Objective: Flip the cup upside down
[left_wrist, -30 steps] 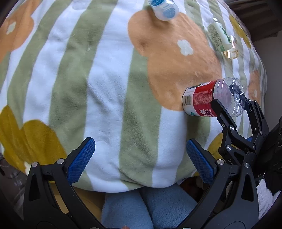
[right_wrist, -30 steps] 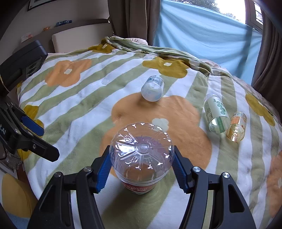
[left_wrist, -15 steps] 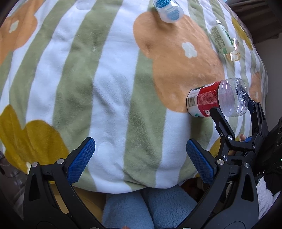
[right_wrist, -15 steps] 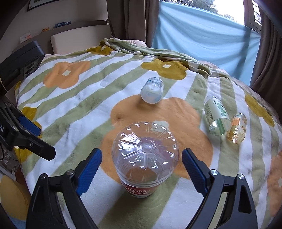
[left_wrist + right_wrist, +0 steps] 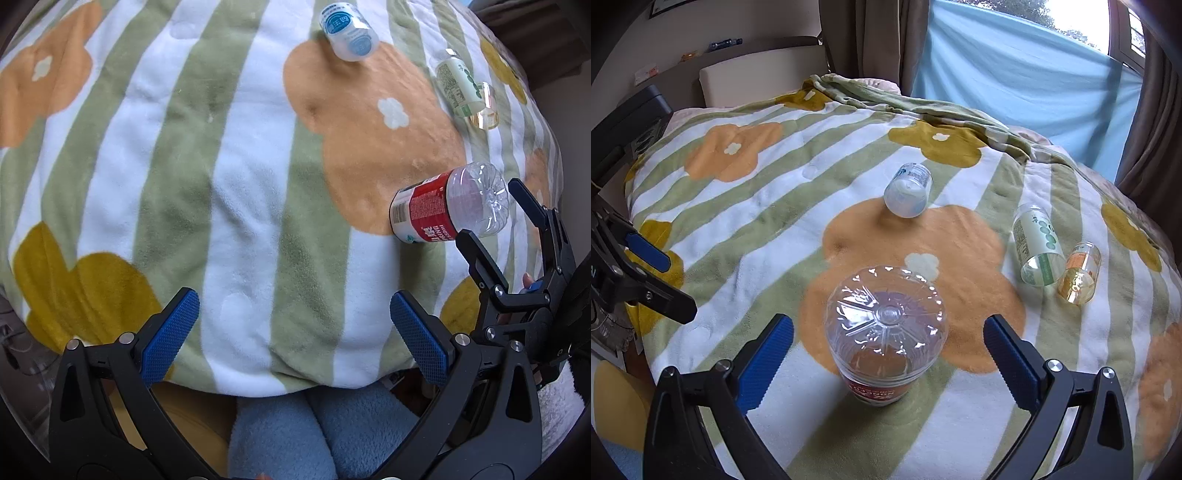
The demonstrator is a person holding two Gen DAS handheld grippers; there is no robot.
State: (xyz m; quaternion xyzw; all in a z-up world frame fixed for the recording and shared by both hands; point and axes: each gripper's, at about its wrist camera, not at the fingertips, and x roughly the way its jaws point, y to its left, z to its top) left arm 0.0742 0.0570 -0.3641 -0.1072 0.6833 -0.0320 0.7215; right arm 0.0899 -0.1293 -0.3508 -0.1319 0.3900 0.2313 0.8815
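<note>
Both fingers (image 5: pixel 768 360) clear of cup (image 5: pixel 884 332)

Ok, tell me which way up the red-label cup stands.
Upside down: the red-label cup stands on the blanket with its ridged base on top, label end down.

Bed (image 5: pixel 783 221) covered by fleece blanket (image 5: pixel 849 155) in green and white stripes with orange and mustard flower shapes. Blanket bunched in a ridge at far edge. Pale padded headboard (image 5: pixel 757 79) against beige wall (image 5: pixel 746 18) at upper left, dark shelf (image 5: pixel 713 46) above with small items, too small to identify. Brown curtains (image 5: pixel 871 40) flanking light blue cloth (image 5: pixel 1015 77) hung across window (image 5: pixel 1071 18). Daylight at top right.
</note>
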